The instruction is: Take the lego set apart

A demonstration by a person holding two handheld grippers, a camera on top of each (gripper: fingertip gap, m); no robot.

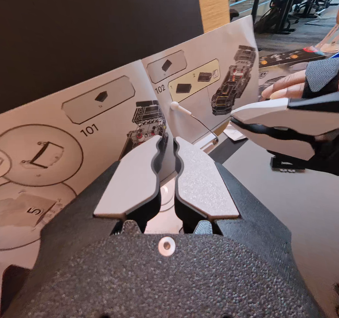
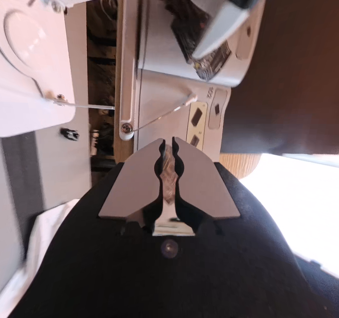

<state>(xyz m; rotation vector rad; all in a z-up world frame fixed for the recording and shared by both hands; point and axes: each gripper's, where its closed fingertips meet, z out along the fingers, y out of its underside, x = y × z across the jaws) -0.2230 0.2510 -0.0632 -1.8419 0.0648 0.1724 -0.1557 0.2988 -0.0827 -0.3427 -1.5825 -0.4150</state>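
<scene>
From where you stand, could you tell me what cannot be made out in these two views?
Black lego piece: left wrist view, mostly hidden beneath the right gripper; rest of set unseen.
Right wrist view: motion blur hides whether its fingers hold anything.
Booklet lower edge: left wrist view, behind left gripper.

L wrist cam faces the propped white instruction booklet (image 1: 113, 125) close up; R cam, rolled sideways, shares it (image 2: 201, 107).

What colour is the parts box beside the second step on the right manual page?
Pale yellow; the parts box shows best in the left wrist view.
</scene>
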